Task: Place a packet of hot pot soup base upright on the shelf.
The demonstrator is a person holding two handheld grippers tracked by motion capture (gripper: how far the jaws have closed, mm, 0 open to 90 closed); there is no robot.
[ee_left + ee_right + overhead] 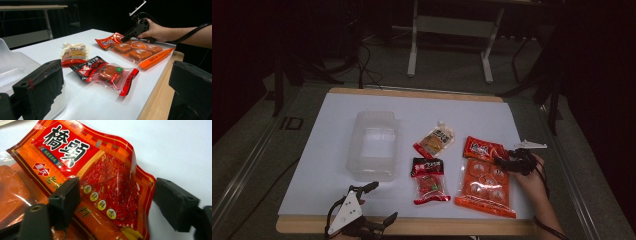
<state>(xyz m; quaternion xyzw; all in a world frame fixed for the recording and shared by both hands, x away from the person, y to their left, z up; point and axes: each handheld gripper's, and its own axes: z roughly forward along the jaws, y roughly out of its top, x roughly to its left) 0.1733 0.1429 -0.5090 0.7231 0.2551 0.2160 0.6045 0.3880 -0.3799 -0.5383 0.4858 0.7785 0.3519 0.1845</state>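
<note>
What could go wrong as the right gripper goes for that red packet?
1. The red sauce packet overlaps the large orange pack; the right gripper, jaws open around the packet, may pinch or drag both.
2. The packet is glossy and bulges up between the jaws, so it might crumple or slip out when squeezed.
3. The packet lies far from the clear plastic box, with two other snack packs between, so a loose grip could drop it on them.

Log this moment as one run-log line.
right gripper: open, jaws astride red sauce packet, pads not pressing | left gripper: open, idle at near table edge | clear bin: empty
</note>
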